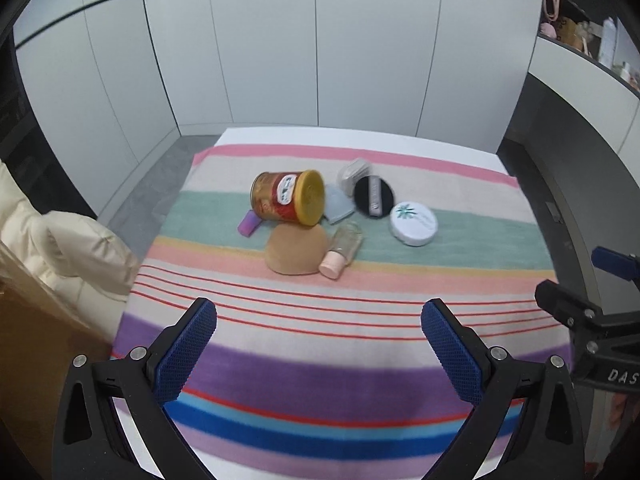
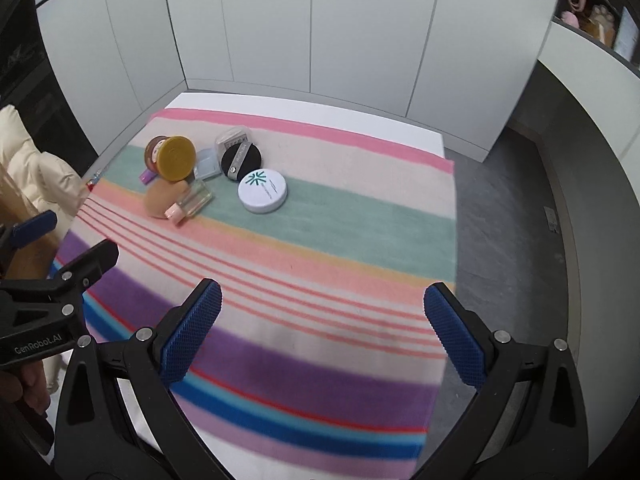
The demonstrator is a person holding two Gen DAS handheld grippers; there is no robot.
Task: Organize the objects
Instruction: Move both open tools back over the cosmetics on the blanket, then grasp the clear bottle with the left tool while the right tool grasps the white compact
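Observation:
A heap of small items lies on the striped cloth (image 1: 320, 360) (image 2: 340, 240): a tipped jar with a yellow lid (image 1: 286, 197) (image 2: 170, 158), a tan puff (image 1: 296, 249) (image 2: 162, 196), a clear bottle with a pink cap (image 1: 342, 250) (image 2: 190, 202), a black round puff (image 1: 374, 196) (image 2: 240, 158), a white round compact (image 1: 413, 224) (image 2: 262, 191), a purple tube (image 1: 248, 224) (image 2: 146, 177), a pale blue box (image 1: 338, 203) (image 2: 208, 162) and a grey case (image 1: 352, 174) (image 2: 232, 138). My left gripper (image 1: 319, 322) and right gripper (image 2: 322, 306) both hover open, well short of the heap, holding nothing.
White cabinet panels (image 1: 280, 40) stand behind the table. A cream padded jacket (image 1: 60, 248) (image 2: 28, 160) and a brown box (image 1: 36, 340) are at the left. Shelves with pink items (image 1: 560, 0) sit at the upper right. Grey floor (image 2: 500, 220) lies to the right.

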